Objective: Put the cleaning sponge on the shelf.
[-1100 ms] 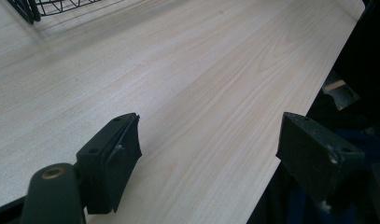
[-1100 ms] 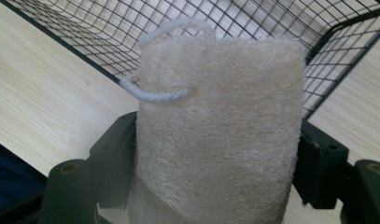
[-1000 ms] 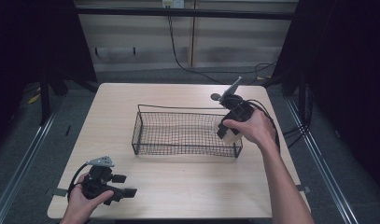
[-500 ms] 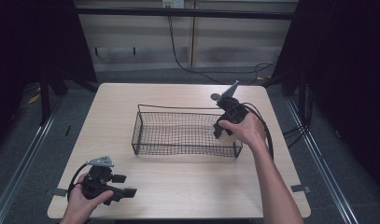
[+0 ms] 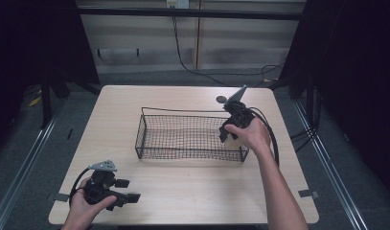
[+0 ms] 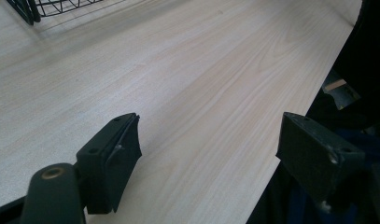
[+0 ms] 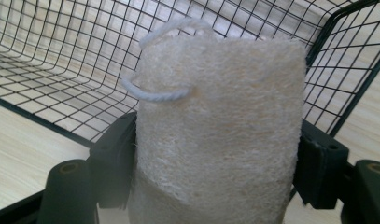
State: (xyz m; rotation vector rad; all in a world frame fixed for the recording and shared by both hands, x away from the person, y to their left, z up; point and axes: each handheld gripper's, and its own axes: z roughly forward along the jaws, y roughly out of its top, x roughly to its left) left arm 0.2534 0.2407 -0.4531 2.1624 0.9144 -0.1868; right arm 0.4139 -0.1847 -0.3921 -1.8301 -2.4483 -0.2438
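A cream loofah sponge with a white cord loop is clamped between the jaws of my right gripper, which is shut on it. In the high view the right gripper holds the sponge over the right end of a black wire basket, just above its near right corner. The basket's mesh lies behind the sponge in the right gripper view. My left gripper rests at the table's front left corner. In its own view the left gripper is open, with bare wood between its jaws.
The light wooden table has free room in front of the basket and along its left side. The table's front edge runs close beside the left gripper. Cables trail from the right gripper across the table's right side.
My right gripper has carried the sponge a little leftward and down, toward the basket's right end. The left gripper has stayed put.
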